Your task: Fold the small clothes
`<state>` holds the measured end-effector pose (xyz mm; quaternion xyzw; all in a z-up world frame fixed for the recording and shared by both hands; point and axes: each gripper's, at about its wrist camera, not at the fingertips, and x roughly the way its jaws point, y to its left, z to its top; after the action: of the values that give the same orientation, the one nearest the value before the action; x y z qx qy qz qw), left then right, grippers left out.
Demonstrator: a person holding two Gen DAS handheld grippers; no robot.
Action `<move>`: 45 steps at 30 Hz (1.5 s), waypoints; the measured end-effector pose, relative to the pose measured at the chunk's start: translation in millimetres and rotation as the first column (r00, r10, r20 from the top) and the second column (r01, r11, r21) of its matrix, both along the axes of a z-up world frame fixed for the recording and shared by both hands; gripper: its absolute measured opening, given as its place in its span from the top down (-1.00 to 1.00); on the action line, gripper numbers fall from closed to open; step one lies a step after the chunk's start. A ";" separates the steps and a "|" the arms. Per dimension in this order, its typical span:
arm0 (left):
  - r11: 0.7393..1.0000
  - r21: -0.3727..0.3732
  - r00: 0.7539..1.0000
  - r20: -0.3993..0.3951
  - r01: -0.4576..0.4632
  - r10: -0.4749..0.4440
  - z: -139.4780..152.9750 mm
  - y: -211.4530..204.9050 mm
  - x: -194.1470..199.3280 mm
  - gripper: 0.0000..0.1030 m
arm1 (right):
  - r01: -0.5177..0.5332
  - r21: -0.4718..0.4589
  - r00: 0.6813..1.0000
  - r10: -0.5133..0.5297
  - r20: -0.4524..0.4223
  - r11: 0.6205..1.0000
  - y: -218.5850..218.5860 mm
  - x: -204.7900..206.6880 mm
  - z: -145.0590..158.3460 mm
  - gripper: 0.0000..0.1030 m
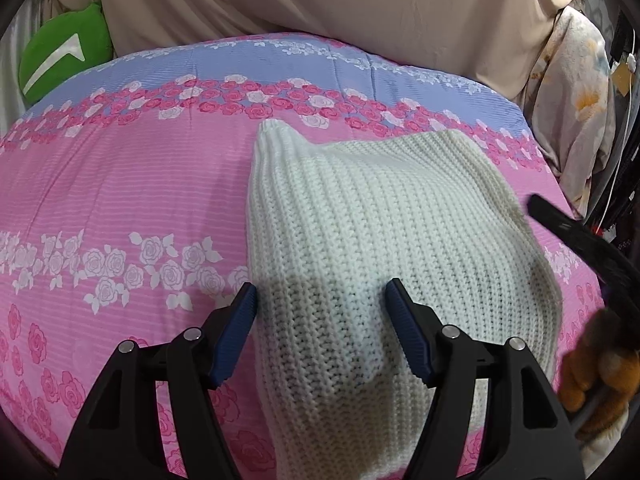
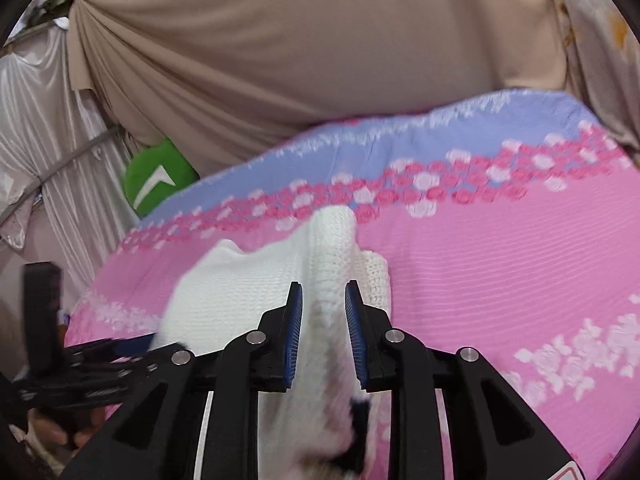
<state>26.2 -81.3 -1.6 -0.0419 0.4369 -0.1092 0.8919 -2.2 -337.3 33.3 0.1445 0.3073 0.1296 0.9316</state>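
Pink bedspread (image 1: 120, 200) bears white knit (image 1: 380, 220); left gripper (image 1: 322, 292) spread, right gripper (image 2: 323, 292) pinching it

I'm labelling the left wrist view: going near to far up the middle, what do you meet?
left gripper → white knit garment → pink floral bedspread, its blue band farthest → beige curtain.

Each gripper, the left gripper (image 1: 321, 308) and the right gripper (image 2: 323, 306), is made of black plastic arms. Blue ridged pads (image 1: 404, 330) are fitted inside the fingers. Round silver screws (image 1: 450, 331) are seen at the joints.
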 end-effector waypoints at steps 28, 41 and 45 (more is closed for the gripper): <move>0.998 0.056 0.999 0.031 0.017 -0.019 9.2 -13.7 -53.3 -0.38 | -0.017 0.058 0.998 0.013 0.063 0.998 15.0 -128.3 -12.7 0.81; 0.993 0.118 0.999 -0.038 0.021 -0.017 -32.6 -14.3 -45.1 -0.56 | 0.073 0.007 0.996 -0.072 -0.054 0.997 6.0 -115.3 -28.3 0.62; 0.998 0.064 0.999 -0.035 0.028 -0.026 -16.9 -6.4 -45.4 -0.52 | 0.049 0.058 0.999 -0.048 -0.019 0.997 2.0 -96.9 -8.6 0.47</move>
<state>-19.2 -87.8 -18.4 -0.0094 0.4560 -0.1063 0.8836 -99.1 -335.4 24.7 0.1802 0.3080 0.1144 0.9271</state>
